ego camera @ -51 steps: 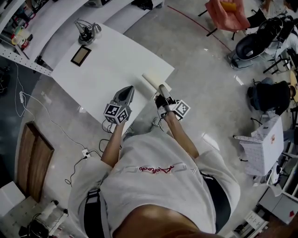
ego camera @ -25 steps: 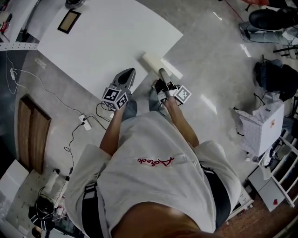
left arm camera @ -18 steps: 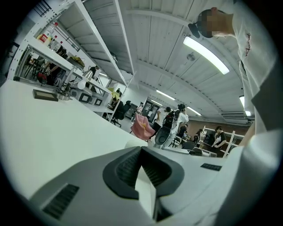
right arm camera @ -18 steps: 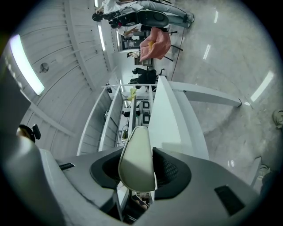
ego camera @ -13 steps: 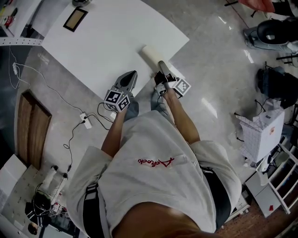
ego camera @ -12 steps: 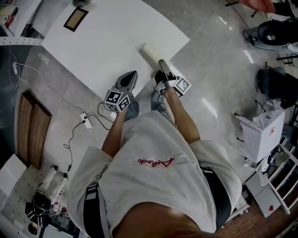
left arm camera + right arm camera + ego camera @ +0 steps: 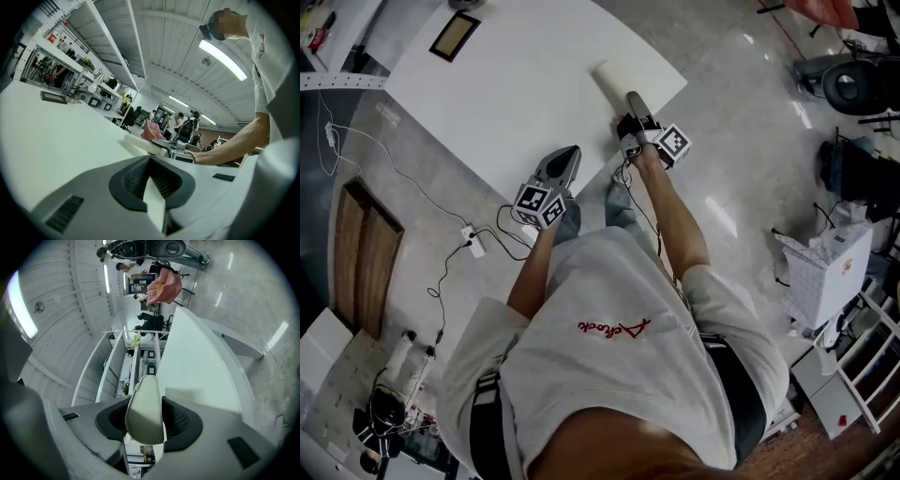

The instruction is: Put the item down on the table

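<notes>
The right hand-held gripper (image 7: 630, 101) (image 7: 146, 423) is clamped on a pale cream, smooth-sided roll (image 7: 613, 82) (image 7: 145, 408). Its dark ribbed pads press the roll's near end from both sides, and the rest points away over the flat white counter (image 7: 506, 89) (image 7: 197, 366). From the head view the roll sits above the counter's near right corner, inside the edge. Whether it already touches the surface cannot be told.

The left hand-held gripper (image 7: 563, 161) (image 7: 150, 160) hangs off the counter's front edge with its jaws together and nothing in them.

The carry looks nearly finished. What remains is probably to lower the roll onto the counter, open the jaws and draw back.

Compared with half a second ago, the right arm reaches further out and the roll has gone from the counter's rim to well over its top. The left hand-held gripper has hardly shifted.
</notes>
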Available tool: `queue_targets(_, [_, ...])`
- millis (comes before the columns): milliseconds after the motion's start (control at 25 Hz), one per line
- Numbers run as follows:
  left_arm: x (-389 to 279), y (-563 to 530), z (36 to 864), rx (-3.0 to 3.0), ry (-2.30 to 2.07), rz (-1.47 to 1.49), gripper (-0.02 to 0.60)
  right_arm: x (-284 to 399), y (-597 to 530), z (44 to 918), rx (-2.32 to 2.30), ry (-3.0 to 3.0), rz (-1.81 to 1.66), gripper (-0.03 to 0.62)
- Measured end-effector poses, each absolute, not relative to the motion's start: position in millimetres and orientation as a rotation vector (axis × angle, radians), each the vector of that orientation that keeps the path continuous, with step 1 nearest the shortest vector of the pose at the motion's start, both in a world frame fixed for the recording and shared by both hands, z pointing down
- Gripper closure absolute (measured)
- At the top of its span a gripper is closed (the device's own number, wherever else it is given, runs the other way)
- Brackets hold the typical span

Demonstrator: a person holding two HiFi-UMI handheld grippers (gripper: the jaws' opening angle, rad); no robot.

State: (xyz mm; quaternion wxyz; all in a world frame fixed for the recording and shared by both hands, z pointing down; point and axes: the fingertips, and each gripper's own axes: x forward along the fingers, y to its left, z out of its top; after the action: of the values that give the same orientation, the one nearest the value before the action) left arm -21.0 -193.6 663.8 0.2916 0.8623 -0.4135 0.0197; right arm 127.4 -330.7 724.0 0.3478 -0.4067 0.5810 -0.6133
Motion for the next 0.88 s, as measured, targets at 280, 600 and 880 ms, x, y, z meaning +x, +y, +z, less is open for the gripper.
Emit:
queue_targets(280, [-23, -195, 665, 2.288, -1.107, 0.056, 0.571, 131, -353, 731, -1.079, 1.459, -1.613, 0.408])
queue_targets(600, [-26, -197, 667, 2.279, -1.096, 0.057, 0.571, 129, -356, 735, -1.071, 1.419, -1.639, 0.407])
queue_targets(880, [-21, -197, 670, 2.279, -1.092, 0.07, 0.571, 128, -362, 724, -0.996, 1.386, -1.643, 0.277])
